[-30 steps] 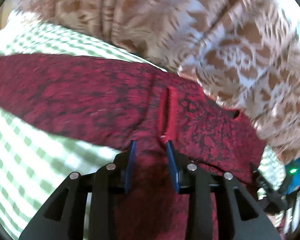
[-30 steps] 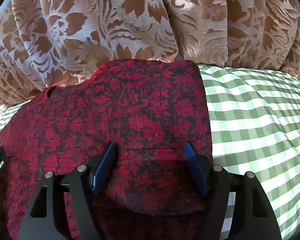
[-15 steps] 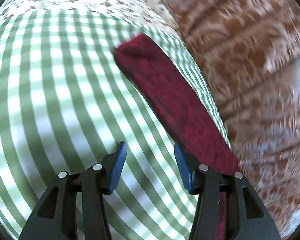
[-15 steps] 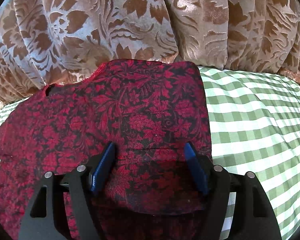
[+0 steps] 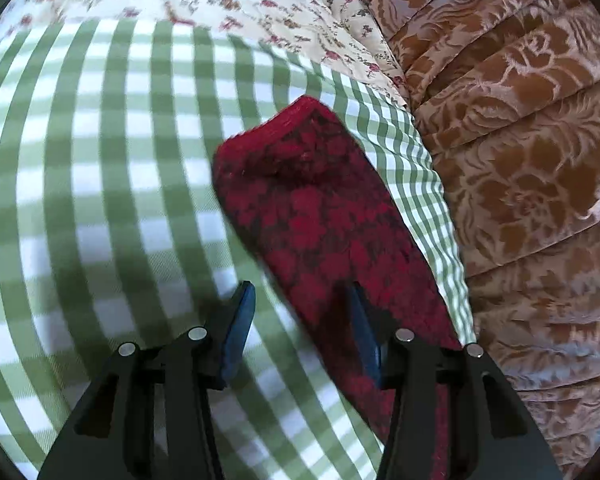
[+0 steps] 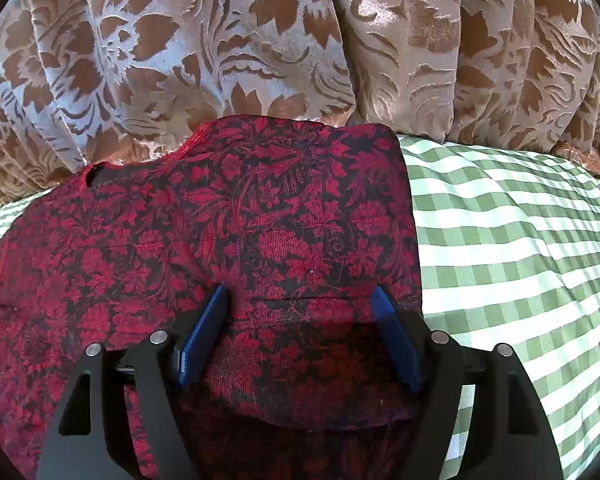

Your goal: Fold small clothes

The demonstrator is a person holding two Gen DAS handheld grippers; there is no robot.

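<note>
The left gripper (image 5: pixel 300 312) has its jaws fairly narrow and closing. The edge of a red sleeve (image 5: pixel 320 216) runs between the blue pads, but through the blur I cannot tell whether they press on it yet; it looks loose. That strip of the garment (image 6: pixel 228 248) lies out across the green check sheet (image 5: pixel 80 160), apart from the body, so this hand seems placed to lift it and fold it inward.

The right gripper (image 6: pixel 300 332) stands wide and is opening a little. Its pads sit down on the cloth at either side of a raised hump, probably pinning the folded body flat while the other hand works; nothing is pinched.

The garment lies on the sheet, its far edge touching the brown patterned curtain (image 6: pixel 260 40). A floral cloth (image 5: pixel 240 4) lies beyond the sleeve. No container is in view.
</note>
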